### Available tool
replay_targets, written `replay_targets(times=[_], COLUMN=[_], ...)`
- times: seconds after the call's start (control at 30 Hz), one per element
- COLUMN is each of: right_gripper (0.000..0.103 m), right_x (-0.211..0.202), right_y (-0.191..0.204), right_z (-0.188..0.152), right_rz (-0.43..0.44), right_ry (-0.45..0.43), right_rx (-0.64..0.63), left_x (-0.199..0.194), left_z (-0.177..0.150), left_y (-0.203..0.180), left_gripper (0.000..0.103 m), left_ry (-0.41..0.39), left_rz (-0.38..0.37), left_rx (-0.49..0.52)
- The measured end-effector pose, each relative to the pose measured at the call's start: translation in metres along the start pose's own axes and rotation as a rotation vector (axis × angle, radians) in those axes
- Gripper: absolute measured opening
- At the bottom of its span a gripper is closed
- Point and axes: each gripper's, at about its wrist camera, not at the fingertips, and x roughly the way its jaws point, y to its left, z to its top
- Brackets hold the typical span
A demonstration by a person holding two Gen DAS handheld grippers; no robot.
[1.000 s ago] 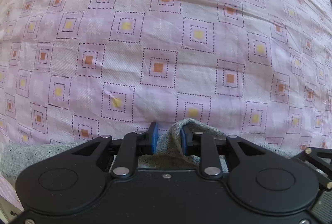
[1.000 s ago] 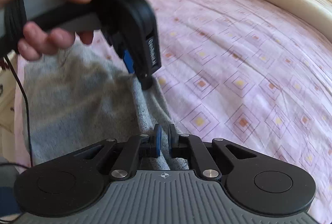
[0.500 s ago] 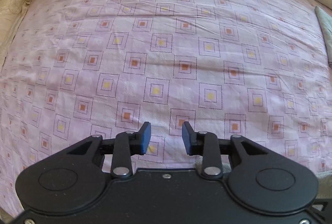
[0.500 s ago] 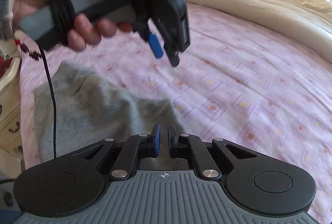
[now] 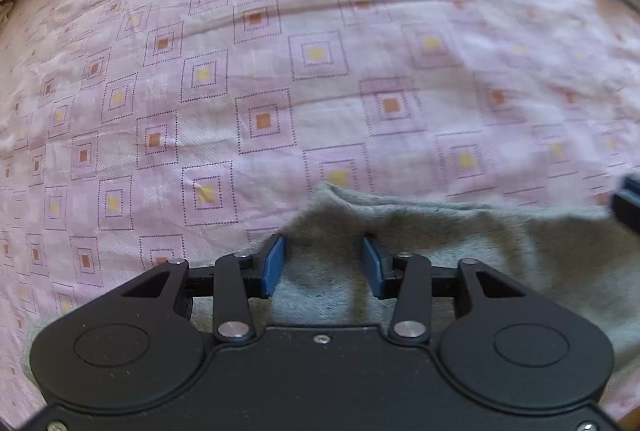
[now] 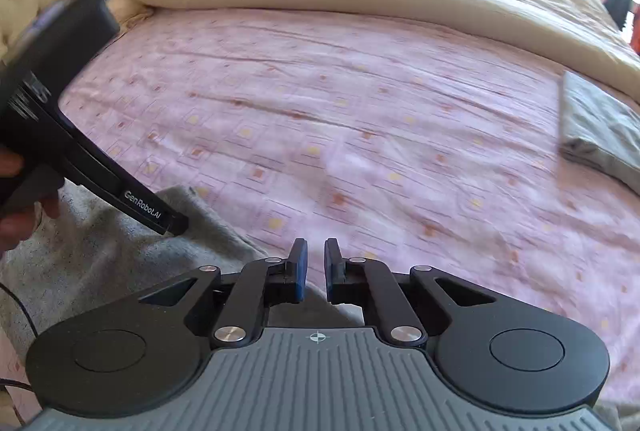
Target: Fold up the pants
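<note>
Motion blur smears the pink patterned bed sheet (image 6: pixel 360 135), and both gripper bodies hide the near part of the grey pants (image 5: pixel 460 231), which lie rumpled and cut off along the bottom of each view. The left gripper (image 5: pixel 322 265) has just been opening, spread over the fabric without pinching it. The right gripper (image 6: pixel 316 267) is nearly pressed together, holding nothing.

Left gripper (image 5: pixel 322 267) points steeply down, its jaws just opening, nothing pinched; right gripper (image 6: pixel 315 270) has jaws nearly closed, empty.
</note>
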Motion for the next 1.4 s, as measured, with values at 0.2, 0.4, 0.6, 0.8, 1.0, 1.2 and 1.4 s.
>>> replay_targets(times=[0.2,0.4,0.6,0.8,1.0,1.2,1.4], right_gripper=[0.019,0.023,0.023,0.025,0.032,0.032,0.013], right_x=[-0.060,-0.092,-0.082,-0.077,-0.063,-0.063,-0.071], right_y=[-0.085,-0.186,-0.257,-0.302,-0.332,-0.344,-0.341], right_z=[-0.053,-0.111,-0.153,-0.160,-0.163,-0.169,-0.172], right_rz=[-0.260,-0.479,-0.550,-0.475,-0.393,-0.300,-0.201], right_ry=[-0.023,0.060,0.127,0.137,0.186,0.165,0.160], right_rx=[0.221,0.291,0.309,0.261,0.276,0.367,0.416], left_x=[0.001,-0.044,-0.066,-0.053,-0.030,-0.018,-0.018], left_z=[0.005,-0.013,-0.052,-0.101,-0.116,-0.115,-0.110], left_y=[0.006,-0.016,-0.071,-0.132,-0.152,-0.131,-0.129], left_gripper=[0.075,0.068,0.068,0.068,0.075,0.103,0.103], left_ry=[-0.012,-0.115,-0.119,-0.049,-0.003,0.041,0.058], left_rz=[0.036,0.086,0.027,0.012,0.044,0.060,0.066], left_rx=[-0.044,-0.061,-0.035,0.064,0.031,-0.109,-0.115])
